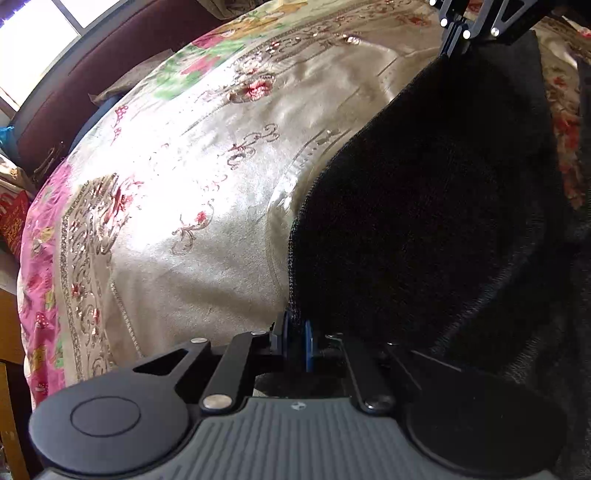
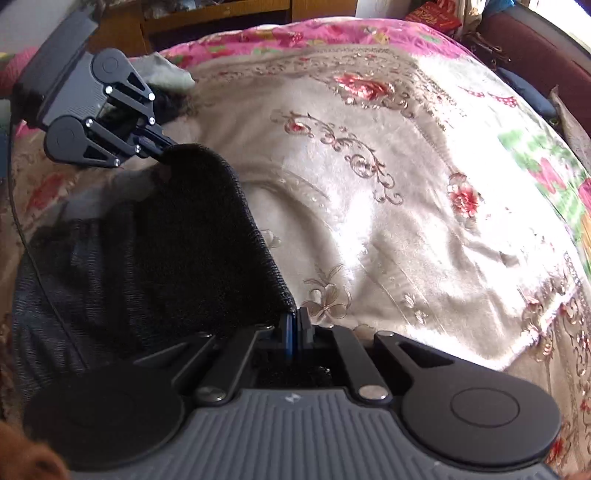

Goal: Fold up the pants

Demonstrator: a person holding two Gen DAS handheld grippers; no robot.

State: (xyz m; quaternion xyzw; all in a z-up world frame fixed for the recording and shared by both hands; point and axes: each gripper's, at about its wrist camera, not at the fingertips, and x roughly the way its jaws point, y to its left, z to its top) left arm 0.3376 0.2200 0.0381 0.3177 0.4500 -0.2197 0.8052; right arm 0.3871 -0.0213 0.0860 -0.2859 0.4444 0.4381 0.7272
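Note:
The black knit pants [image 1: 424, 203] are stretched between both grippers above a beige flowered bedspread [image 1: 203, 240]. In the left wrist view my left gripper [image 1: 295, 328] is shut on the near edge of the fabric. My right gripper [image 1: 453, 50] pinches the far corner at the top right. In the right wrist view my right gripper [image 2: 295, 317] is shut on a corner of the pants [image 2: 184, 240]. My left gripper [image 2: 166, 149] clamps the other corner at the upper left. The lifted edge runs taut between them, and the rest hangs down onto the bedspread [image 2: 388, 221].
The bedspread has a pink border [image 1: 40, 258] near the bed's edge. A dark red padded headboard [image 1: 92, 85] stands under a bright window [image 1: 33, 33]. Wooden furniture [image 2: 221, 14] and a red box [image 2: 436, 14] lie beyond the bed.

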